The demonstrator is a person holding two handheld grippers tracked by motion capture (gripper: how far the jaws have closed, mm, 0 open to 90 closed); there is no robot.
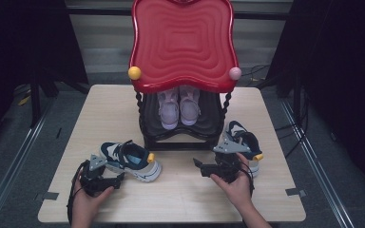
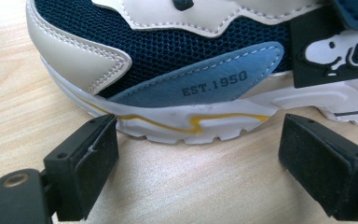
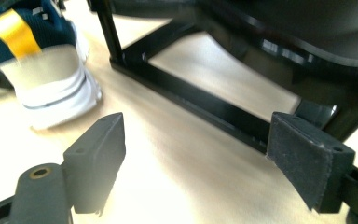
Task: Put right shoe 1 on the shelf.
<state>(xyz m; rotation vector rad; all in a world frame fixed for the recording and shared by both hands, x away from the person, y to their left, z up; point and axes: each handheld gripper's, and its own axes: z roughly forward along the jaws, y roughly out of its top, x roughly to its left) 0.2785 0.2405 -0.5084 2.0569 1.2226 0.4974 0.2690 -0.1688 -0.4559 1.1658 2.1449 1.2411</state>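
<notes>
A navy, white and beige sneaker lies on the wooden table at the front left. My left gripper is level with the table right beside it. In the left gripper view its jaws stand open just short of the sneaker's side, with the sole between their tips and neither pad pressing on it. A matching sneaker lies at the right, just behind my right gripper. That gripper points left, open over bare table. Beyond it are the left sneaker's heel and its yellow tab.
A rack with a red wavy top stands at the back middle. A pair of pink shoes sits on its black lower shelf. The black base frame runs close ahead of my right gripper. Dark floor surrounds the table.
</notes>
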